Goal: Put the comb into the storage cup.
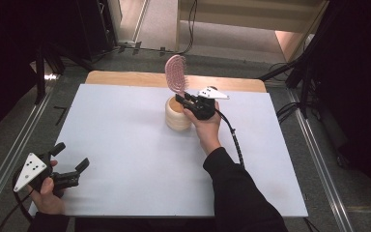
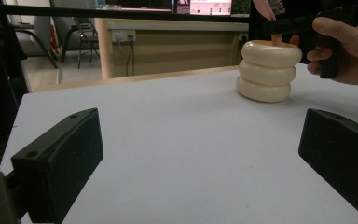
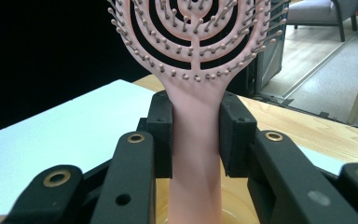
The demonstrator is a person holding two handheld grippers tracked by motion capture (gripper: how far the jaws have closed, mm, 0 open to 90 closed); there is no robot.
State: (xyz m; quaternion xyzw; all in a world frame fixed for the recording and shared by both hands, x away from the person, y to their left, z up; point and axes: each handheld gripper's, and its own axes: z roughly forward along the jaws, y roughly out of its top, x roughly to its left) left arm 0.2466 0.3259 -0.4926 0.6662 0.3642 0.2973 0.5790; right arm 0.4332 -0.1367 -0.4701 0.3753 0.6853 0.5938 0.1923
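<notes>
1. Pink hairbrush (image 3: pixel 193 70): upright, bristle head on top, handle pointing down into the mouth of the cream holder (image 1: pixel 178 115). The right gripper view shows the handle's lower end inside the holder's rim; whether it touches the bottom cannot be told.
2. The holder is a ribbed cup of three stacked rings, standing upright on the white table (image 1: pixel 125 145), towards its far middle. Nothing else seen in it.
3. Right gripper (image 3: pixel 196 135): jaws clamped on the brush handle from both sides, pads flat against it just below the head. The hand sits right beside the holder, gripper level with its rim.
4. Left gripper (image 1: pixel 70 164): at the near left corner of the table, well apart from the holder, jaws spread wide with nothing between them. Idle.
5. Step in hand, as I judge it: brush over or partly in the holder, either being set in or drawn out; posture alone does not settle which.
6. Next move, if placing: lower straight down, keep the handle centred in the opening, then release the pads and back away without knocking the holder. If lifting: rise straight up until the handle clears the rim.
</notes>
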